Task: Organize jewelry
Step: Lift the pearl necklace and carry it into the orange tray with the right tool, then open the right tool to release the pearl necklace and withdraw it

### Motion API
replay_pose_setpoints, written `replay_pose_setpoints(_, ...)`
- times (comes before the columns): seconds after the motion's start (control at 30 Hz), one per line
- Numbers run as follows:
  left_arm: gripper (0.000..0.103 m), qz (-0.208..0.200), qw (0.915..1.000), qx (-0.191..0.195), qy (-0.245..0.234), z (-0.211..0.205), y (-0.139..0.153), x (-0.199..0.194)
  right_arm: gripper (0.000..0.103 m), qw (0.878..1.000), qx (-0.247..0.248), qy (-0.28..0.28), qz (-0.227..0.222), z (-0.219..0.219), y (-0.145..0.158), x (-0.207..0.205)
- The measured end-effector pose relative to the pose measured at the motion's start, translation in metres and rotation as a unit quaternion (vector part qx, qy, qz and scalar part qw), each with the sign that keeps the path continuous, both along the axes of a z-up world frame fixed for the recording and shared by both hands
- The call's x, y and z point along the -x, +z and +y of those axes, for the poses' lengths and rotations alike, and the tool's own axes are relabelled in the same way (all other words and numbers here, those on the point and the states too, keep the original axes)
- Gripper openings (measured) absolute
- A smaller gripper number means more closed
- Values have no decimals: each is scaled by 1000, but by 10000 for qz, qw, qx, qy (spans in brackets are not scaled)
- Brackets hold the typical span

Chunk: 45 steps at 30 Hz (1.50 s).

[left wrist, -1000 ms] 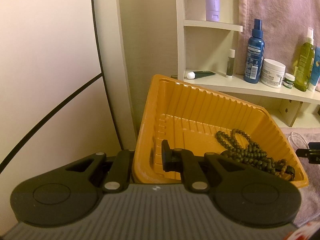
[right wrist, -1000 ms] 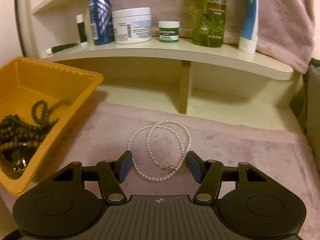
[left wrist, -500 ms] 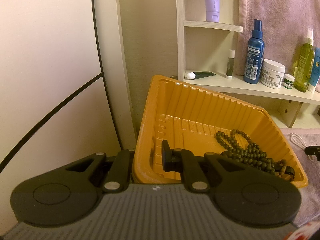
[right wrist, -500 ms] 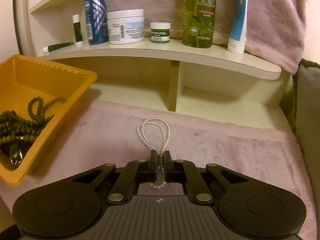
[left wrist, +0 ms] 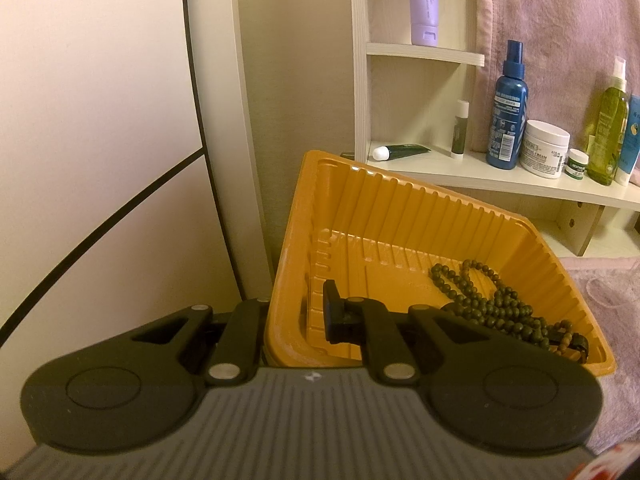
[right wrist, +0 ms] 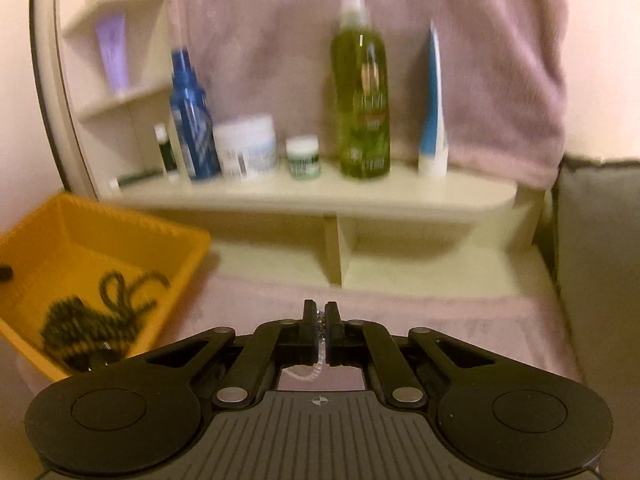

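Left wrist view: left gripper (left wrist: 294,312) is clamped on the near wall of the orange tray (left wrist: 400,208); dark bead necklace (left wrist: 496,308) lies inside. Right wrist view, blurred: right gripper (right wrist: 320,330) is closed on the pearl necklace (right wrist: 319,354), beside the tray.
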State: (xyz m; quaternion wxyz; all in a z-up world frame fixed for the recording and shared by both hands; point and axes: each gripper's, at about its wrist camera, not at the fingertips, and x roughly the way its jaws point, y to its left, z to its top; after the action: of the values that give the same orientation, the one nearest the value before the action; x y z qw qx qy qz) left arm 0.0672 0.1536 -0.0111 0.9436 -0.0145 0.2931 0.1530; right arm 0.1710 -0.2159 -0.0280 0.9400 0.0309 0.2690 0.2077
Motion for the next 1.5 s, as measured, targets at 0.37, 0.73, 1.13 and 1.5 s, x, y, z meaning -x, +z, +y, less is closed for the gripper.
replay_pose_setpoints(0.37, 11, -24, 10000, 12, -31, 0, 2, 0, 3, 9976, -436, 198, -492, 2, 63, 13)
replay_pose_setpoints(0.73, 11, -94, 9999, 68, -54, 0, 2, 2, 3, 9837, -1245, 1093, -695, 67, 102, 16)
replay_pose_setpoints(1.13, 11, -128, 9998, 155, -54, 2, 1, 4, 3, 9768, -1219, 1724, 354, 161, 56, -7)
replay_pose_setpoints(1.5, 11, -104, 9998, 173, -29, 4, -1, 2, 37, 9796, -791, 1694, 738, 160, 21, -1)
